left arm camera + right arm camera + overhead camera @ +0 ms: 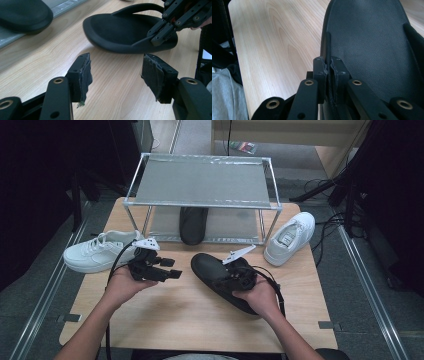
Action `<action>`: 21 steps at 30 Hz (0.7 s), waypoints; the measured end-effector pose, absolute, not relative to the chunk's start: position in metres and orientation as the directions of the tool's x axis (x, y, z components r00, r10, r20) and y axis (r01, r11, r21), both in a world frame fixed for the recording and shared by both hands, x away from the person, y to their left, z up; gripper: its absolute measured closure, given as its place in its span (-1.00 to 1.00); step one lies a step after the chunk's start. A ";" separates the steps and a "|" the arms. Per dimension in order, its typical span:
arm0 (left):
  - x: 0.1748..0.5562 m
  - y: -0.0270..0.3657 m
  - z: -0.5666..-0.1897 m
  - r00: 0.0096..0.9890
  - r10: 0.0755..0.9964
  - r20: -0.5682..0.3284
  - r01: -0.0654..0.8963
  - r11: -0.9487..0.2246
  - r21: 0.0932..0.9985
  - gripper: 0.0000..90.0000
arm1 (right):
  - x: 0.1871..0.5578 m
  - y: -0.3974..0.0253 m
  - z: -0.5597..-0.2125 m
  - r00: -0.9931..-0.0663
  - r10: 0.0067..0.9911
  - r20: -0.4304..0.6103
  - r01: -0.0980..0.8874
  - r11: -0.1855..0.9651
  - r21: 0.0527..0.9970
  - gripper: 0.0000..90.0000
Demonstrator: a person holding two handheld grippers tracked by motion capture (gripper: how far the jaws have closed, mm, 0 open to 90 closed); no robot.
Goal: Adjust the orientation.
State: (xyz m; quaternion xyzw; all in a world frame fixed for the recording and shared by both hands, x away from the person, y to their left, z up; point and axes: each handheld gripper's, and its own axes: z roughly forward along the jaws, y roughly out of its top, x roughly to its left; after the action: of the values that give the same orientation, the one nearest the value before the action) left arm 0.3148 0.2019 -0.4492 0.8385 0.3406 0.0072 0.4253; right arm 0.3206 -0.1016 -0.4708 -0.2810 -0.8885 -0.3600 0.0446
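My right gripper (235, 276) pinches the black slipper's (210, 267) rim; my left gripper (172, 274) hangs wide open, empty. Next, probably: carry slipper far to the rack (202, 182).

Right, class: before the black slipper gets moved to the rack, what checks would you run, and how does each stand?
1. Right tongs shut on the black slipper's side wall: ok.
2. Grip deep enough to hold through a lift: cannot tell.
3. Left tongs open, apart from the slipper: ok.
4. Lower shelf has room beside the other black slipper: ok.
5. White sneakers lie off the path to the rack: ok.
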 end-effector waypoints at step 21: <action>0.303 0.214 -0.454 0.744 0.607 -0.281 0.579 -0.374 0.724 -0.12 | 0.329 -0.038 -0.499 -0.874 0.411 0.259 0.480 0.645 0.595 0.88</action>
State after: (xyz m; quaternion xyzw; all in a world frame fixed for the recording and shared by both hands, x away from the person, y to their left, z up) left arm 0.3032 0.2142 -0.4537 0.8288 0.3577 0.0159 0.4299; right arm 0.3290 -0.0378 -0.4993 -0.2460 -0.9056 -0.3419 0.0502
